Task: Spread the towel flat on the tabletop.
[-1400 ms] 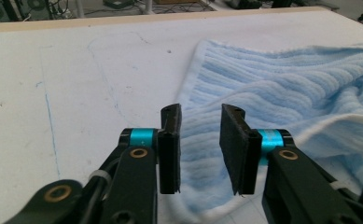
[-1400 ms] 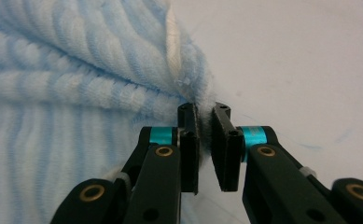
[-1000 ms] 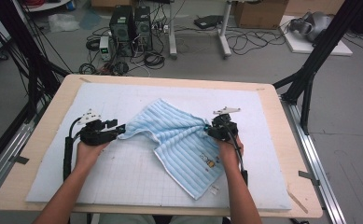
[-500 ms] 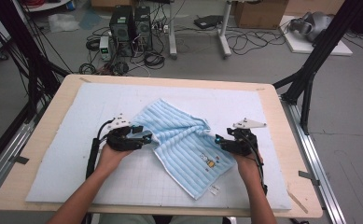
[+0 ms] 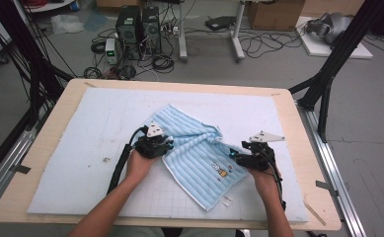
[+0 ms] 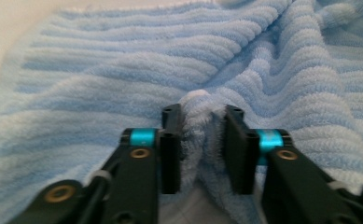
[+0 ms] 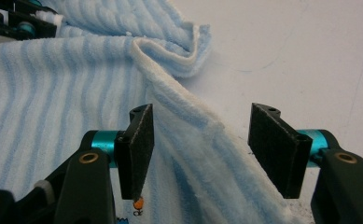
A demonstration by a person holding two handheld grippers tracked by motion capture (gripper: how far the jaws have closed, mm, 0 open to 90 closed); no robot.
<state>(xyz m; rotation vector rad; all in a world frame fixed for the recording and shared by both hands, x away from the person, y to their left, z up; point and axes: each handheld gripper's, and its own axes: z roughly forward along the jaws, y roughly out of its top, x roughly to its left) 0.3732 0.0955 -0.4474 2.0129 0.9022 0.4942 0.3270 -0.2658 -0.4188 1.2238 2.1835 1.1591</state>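
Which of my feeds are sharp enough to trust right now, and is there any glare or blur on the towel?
High view: even, soft light, no glare, slightly grainy, towel readable. Left gripper view: very close, the towel ribs look soft and blurred, but the left claw pinching a fold is clear. Right gripper view: right claw and towel edge sharp, the far mat washed out and bright.

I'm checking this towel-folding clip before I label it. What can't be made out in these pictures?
- High view: the small printed motif on the blue towel is too small to read.
- Left gripper view: the towel fold pinched in the left gripper hides the mat beneath; the background is blurred.
- Right gripper view: the motif is cut off by the bottom edge, behind the open right gripper.
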